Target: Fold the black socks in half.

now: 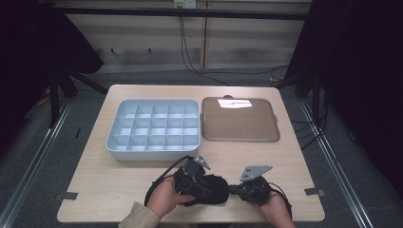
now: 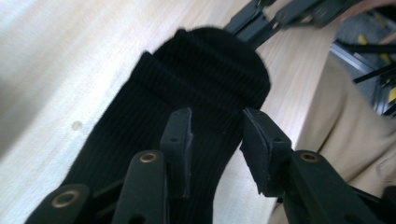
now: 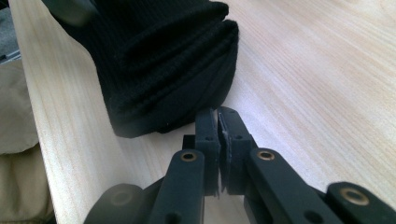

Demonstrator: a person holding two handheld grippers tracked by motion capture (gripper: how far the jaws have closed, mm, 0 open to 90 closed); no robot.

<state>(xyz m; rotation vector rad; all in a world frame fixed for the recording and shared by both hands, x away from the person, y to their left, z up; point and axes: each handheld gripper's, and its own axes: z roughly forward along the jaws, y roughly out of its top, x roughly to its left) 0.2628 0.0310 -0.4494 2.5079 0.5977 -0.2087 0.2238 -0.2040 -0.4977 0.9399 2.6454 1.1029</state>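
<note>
1. The black sock (image 1: 211,189), folded into a thick bundle, lies on the table (image 1: 119,185) close to its near edge, a little right of the middle of that edge, between the two grippers.
2. Its long axis runs roughly along the near edge. In the right gripper view the rounded, layered fold end (image 3: 187,60) points toward the right gripper.
3. The sock is a finely ribbed knit, matte and soft, and the stacked folds show as ridges in both gripper views. The table is pale wood-grain board.
4. The left gripper (image 2: 217,140) comes over the sock from the left. Its jaws stand apart with the sock's fabric under and between them; whether the pads press on it cannot be told.
5. The right gripper (image 3: 218,123) has its jaws clenched together with nothing between them. Its tips sit just beside the sock's fold end, low over the table.
6. Toward the far edge lie a pale grey compartment tray (image 1: 114,137), left of centre, and a flat brown tray (image 1: 273,135) just beside it on the right.
</note>
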